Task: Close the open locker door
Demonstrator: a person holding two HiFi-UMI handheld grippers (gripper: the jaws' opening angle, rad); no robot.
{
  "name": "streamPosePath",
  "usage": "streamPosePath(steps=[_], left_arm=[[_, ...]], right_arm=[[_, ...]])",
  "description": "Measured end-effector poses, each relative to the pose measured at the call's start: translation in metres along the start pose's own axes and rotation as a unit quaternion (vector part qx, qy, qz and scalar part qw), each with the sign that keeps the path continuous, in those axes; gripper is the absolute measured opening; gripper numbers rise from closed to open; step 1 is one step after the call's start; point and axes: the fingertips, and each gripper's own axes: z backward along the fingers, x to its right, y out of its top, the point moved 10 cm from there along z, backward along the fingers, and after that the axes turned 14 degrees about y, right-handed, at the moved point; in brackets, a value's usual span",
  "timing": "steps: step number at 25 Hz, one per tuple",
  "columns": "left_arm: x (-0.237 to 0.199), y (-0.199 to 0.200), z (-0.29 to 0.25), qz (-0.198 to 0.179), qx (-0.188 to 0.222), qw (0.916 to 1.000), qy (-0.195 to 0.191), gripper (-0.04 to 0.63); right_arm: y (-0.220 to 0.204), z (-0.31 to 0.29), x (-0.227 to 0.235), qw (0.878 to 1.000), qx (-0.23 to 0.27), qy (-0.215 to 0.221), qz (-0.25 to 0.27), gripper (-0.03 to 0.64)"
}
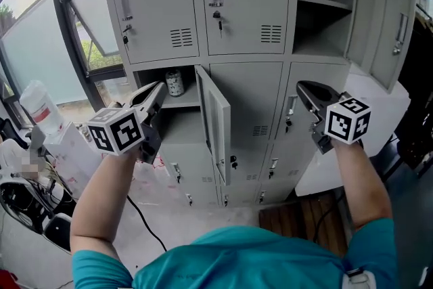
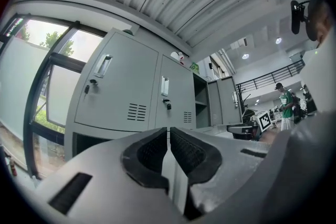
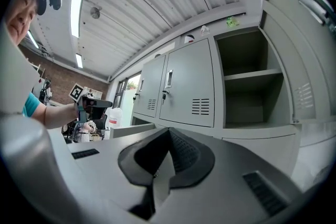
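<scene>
The left gripper (image 1: 160, 87) has its jaws pressed together, the ribbed black pads meeting with nothing between them. It is raised just left of the open door (image 1: 216, 122) and apart from it. The right gripper (image 1: 303, 86) looks closed and empty too, held up before the grey steel lockers (image 1: 247, 3) on the door's right. The door is flat sheet metal, swung out edge-on from the middle row. A jar (image 1: 174, 82) stands on the shelf behind it, its print too small to read. A top-right door (image 1: 382, 20) also hangs open.
</scene>
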Motion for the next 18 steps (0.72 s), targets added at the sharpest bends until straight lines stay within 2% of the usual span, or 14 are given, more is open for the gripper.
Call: streamPosePath(steps=[7,18], left_arm=[[0.096,0.034,-0.054,-0.023,0.008,0.9962,-0.084,0.003],[0.286,0.043,-0.136,-0.042,0.001,0.9797,-0.196,0.011]], right_arm=[[-0.001,0.055,0.016,0.999,-0.001,-0.042,-0.001,-0.011],[0.007,0.176,0.060,0.993,-0.012,-0.121,0.006,-0.011]])
